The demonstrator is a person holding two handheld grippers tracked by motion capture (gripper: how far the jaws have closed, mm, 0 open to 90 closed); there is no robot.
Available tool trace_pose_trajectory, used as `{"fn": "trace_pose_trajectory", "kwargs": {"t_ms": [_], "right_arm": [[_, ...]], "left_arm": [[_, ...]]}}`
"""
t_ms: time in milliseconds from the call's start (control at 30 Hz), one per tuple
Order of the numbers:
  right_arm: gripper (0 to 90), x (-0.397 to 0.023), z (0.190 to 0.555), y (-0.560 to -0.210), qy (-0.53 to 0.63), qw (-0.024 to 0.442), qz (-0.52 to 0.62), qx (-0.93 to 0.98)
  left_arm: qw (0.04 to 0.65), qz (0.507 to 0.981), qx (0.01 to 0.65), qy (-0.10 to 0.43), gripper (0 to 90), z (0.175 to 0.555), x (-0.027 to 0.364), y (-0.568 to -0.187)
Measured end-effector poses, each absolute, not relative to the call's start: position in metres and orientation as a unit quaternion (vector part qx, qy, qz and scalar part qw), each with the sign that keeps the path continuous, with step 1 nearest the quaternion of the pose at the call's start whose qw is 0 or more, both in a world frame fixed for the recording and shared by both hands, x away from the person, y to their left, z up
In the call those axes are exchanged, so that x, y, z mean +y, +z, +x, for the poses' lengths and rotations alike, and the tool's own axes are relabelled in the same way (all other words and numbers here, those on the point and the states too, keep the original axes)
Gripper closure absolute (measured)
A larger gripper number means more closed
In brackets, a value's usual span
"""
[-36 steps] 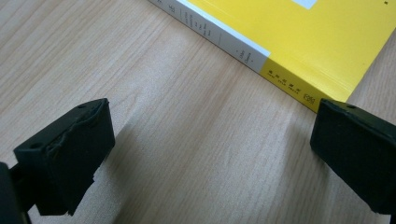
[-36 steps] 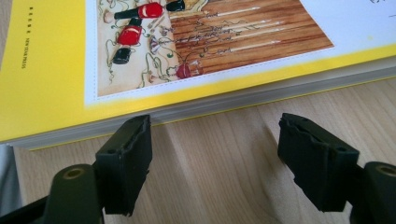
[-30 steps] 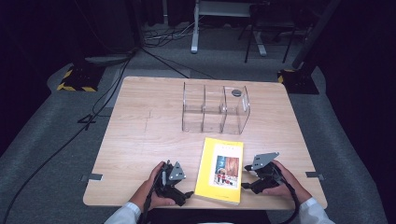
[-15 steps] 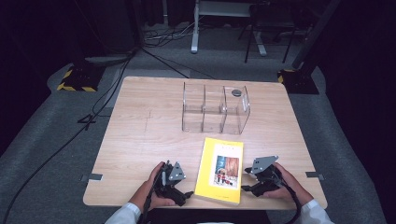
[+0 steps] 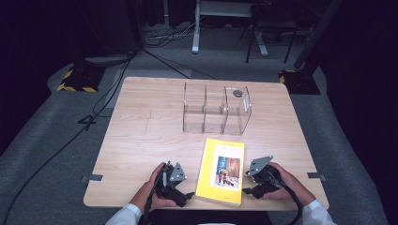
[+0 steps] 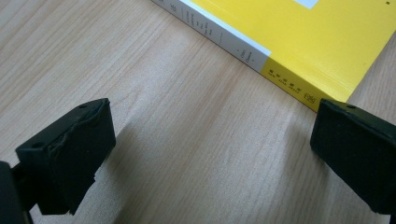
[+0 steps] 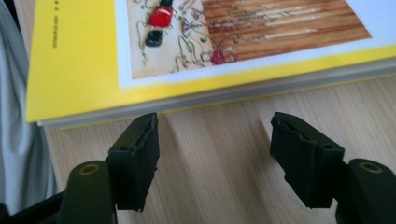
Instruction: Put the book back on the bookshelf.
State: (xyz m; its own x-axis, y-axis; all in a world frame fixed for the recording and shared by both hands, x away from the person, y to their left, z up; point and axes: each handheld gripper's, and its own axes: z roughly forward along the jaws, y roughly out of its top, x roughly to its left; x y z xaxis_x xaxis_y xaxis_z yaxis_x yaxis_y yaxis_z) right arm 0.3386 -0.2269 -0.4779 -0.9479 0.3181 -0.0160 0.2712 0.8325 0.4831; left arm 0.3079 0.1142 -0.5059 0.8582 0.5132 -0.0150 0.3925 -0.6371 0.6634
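Observation:
A yellow book (image 5: 221,171) with a picture on its cover lies flat near the table's front edge. My left gripper (image 5: 187,198) rests on the table just left of it, open, its jaws aimed at the book's spine (image 6: 299,42) with bare wood between them (image 6: 210,149). My right gripper (image 5: 248,187) sits at the book's right side, open, facing the page edge (image 7: 84,56). Its jaws (image 7: 215,154) have just been closing a little, with nothing between them.
A clear acrylic organiser (image 5: 217,110) with three compartments stands behind the book at mid-table, a small dark round thing (image 5: 238,93) at its right end. The wooden table (image 5: 141,140) has bare room to the left. Dark floor, cables and stands lie beyond.
My right gripper has drifted slightly toward the table's front edge beside the book. The left gripper and the book have not moved.

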Motion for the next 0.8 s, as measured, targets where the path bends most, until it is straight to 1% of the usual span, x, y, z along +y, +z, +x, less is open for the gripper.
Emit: {"fn": "trace_pose_trajectory", "kwargs": {"t_ms": [100,167,400,600,633,733,800], "right_arm": [[31.0,-0.225,0.339,-0.479,0.250,0.045,0.162,0.953],[32.0,-0.227,0.337,-0.480,0.258,0.049,0.164,0.951],[30.6,-0.233,0.335,-0.486,0.304,0.053,0.171,0.936],[34.3,-0.238,0.334,-0.485,0.336,0.049,0.170,0.925],[35.5,-0.240,0.335,-0.481,0.366,0.035,0.170,0.914],[34.7,-0.240,0.333,-0.479,0.378,0.027,0.169,0.910],[34.6,-0.238,0.331,-0.477,0.376,0.035,0.167,0.911]], "left_arm": [[0.344,0.900,0.251,0.088,0.7,0.308,0.114,-0.506],[0.344,0.900,0.252,0.088,0.7,0.308,0.114,-0.506],[0.344,0.900,0.252,0.088,0.7,0.308,0.114,-0.506],[0.344,0.900,0.251,0.088,0.7,0.308,0.115,-0.506],[0.343,0.900,0.252,0.088,0.7,0.308,0.116,-0.506],[0.343,0.900,0.253,0.088,0.7,0.307,0.116,-0.506],[0.345,0.899,0.254,0.089,0.7,0.307,0.116,-0.506]]}}
